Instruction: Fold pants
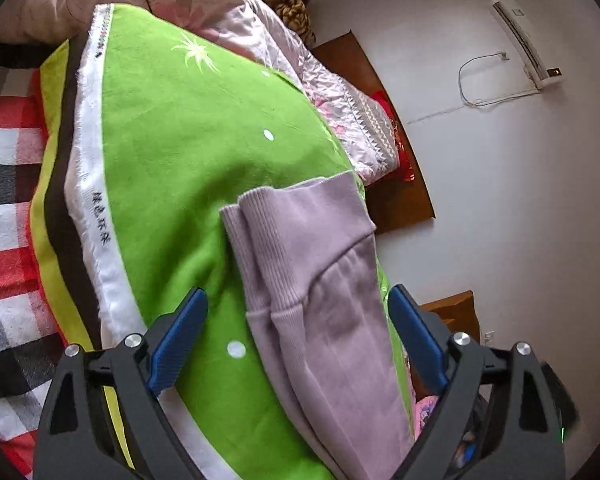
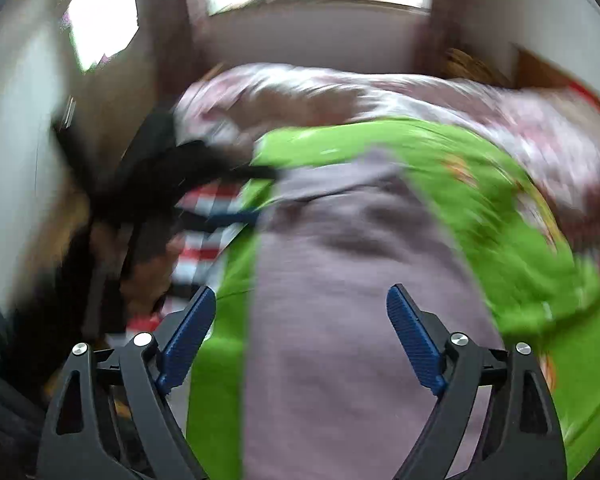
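Left wrist: left gripper (image 1: 298, 300) fingers apart over lilac ribbed-cuff pants (image 1: 320, 280) on green fleece blanket (image 1: 172, 152). Right wrist, blurred: right gripper (image 2: 302, 300) fingers apart, nothing clamped.

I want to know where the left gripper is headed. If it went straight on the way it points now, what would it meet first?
Most likely the lilac pants: their ribbed cuffs lie straight ahead of the open left gripper, on the green cloth. How far off they are is unclear.
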`<state>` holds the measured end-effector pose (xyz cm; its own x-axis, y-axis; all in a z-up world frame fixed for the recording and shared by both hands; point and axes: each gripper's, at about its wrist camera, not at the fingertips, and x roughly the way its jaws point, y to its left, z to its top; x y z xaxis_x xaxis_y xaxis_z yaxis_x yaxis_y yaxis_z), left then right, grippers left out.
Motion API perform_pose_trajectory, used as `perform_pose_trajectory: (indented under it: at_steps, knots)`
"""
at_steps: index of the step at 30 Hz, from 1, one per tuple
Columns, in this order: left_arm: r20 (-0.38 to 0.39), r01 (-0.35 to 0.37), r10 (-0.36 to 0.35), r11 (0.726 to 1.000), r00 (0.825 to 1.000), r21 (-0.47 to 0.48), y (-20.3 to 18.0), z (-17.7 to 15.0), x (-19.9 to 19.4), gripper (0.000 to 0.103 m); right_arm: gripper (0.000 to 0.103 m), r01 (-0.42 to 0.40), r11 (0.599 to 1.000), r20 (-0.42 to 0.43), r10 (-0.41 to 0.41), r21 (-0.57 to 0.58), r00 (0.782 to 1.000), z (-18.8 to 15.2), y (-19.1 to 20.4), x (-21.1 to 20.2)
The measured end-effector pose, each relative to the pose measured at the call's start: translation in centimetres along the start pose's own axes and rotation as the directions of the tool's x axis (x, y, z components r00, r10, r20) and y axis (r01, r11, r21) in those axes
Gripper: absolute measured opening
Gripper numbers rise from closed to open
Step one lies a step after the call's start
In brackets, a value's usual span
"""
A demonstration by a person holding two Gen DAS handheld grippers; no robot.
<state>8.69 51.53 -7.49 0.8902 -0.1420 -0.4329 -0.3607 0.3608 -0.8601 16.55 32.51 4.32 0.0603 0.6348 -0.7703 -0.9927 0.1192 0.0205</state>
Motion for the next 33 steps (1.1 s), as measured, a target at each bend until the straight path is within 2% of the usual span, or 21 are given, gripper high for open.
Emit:
perform_pose_trajectory:
  at_steps: [2,3,6,8,9,10,12,14,16,18,23,24,25,26,27,28,29,30,32,33]
  knots:
    - [-0.017,-0.009,0.009,1.000,1.000,0.005,0.0,0.5,0.5,0.092,0.078,0.046,0.985,-0.055,-0.056,-0.168,0.997,0.2,3.7,2.5]
    - [-0.019,-0.012,0.012,1.000,1.000,0.010,-0.1,0.6,0.6,0.093,0.071,0.067,0.974,-0.074,-0.084,-0.218,0.994,0.3,4.6,3.4]
    - [-0.012,0.002,-0.002,1.000,1.000,0.012,-0.3,0.9,0.1,0.096,0.062,0.168,0.915,-0.138,-0.232,-0.366,0.963,-0.4,6.7,6.6]
    - [-0.008,0.010,-0.010,1.000,1.000,0.008,-0.2,0.4,-0.9,0.098,0.048,0.207,0.893,-0.153,-0.288,-0.401,0.945,-0.7,6.7,8.0]
    - [-0.010,0.012,-0.012,1.000,1.000,0.006,-0.1,0.2,-1.3,0.099,0.035,0.214,0.901,-0.158,-0.291,-0.378,0.944,-0.7,6.2,8.1]
    - [-0.016,0.019,-0.019,1.000,1.000,0.002,0.0,-0.1,-1.7,0.099,0.024,0.223,0.907,-0.152,-0.292,-0.357,0.944,-0.7,5.7,7.8]
    - [-0.036,0.037,-0.037,0.999,0.999,-0.008,0.1,-0.8,-2.1,0.100,0.014,0.218,0.934,-0.110,-0.258,-0.284,0.960,-0.1,4.6,6.5]
    - [-0.082,0.069,-0.070,0.998,0.994,-0.011,0.0,-1.5,-1.8,0.100,0.014,0.185,0.965,-0.084,-0.203,-0.184,0.976,0.5,3.6,5.4]
    - [-0.119,0.094,-0.095,0.996,0.988,-0.006,-0.4,-1.8,-0.6,0.100,0.014,0.159,0.980,-0.060,-0.167,-0.122,0.984,0.9,2.9,4.5]
    - [-0.135,0.108,-0.108,0.994,0.985,-0.005,-0.8,-1.4,0.7,0.100,0.014,0.141,0.985,-0.054,-0.147,-0.095,0.988,0.8,2.4,4.3]
    - [-0.155,0.201,-0.207,0.978,0.966,-0.055,-0.9,1.5,5.4,0.098,0.015,0.114,0.990,-0.028,-0.117,-0.087,0.993,1.2,2.8,4.4]
    - [-0.146,0.221,-0.226,0.974,0.963,-0.050,-0.8,2.3,6.0,0.091,0.020,0.075,0.994,-0.022,-0.077,-0.075,0.997,1.1,2.8,4.1]
    - [-0.141,0.217,-0.221,0.975,0.965,-0.043,-0.8,2.7,6.2,0.083,0.042,0.023,0.998,-0.028,-0.025,-0.059,0.999,1.2,2.5,3.8]
    - [-0.139,0.206,-0.209,0.978,0.968,-0.035,-0.6,3.0,6.3,0.060,0.058,-0.012,0.999,-0.029,0.011,-0.039,1.000,1.1,2.1,3.2]
    - [-0.141,0.212,-0.214,0.977,0.967,-0.027,-0.4,3.1,6.3,0.031,0.083,-0.006,1.000,-0.001,0.006,-0.009,1.000,0.7,1.6,1.7]
    - [-0.143,0.210,-0.211,0.977,0.967,-0.018,0.1,3.2,6.2,0.022,0.085,0.007,1.000,0.036,-0.008,0.018,0.999,0.2,1.0,0.1]
    - [-0.139,0.201,-0.201,0.979,0.970,-0.013,0.6,3.2,6.1,0.022,0.084,0.003,0.999,0.057,-0.005,0.048,0.998,-0.5,0.3,-1.3]
    - [-0.140,0.193,-0.192,0.981,0.971,-0.007,1.0,3.0,6.1,0.021,0.079,0.010,0.996,0.057,-0.015,0.092,0.998,-1.7,-0.6,-2.8]
    - [-0.130,0.196,-0.191,0.980,0.973,0.023,1.0,2.8,5.9,0.020,0.074,0.079,0.986,0.043,-0.086,0.149,0.995,-4.0,-2.0,-4.4]
    - [-0.123,0.191,-0.184,0.980,0.975,0.047,0.6,2.7,5.7,0.020,0.066,0.115,0.976,0.010,-0.119,0.187,0.993,-5.4,-3.0,-4.7]
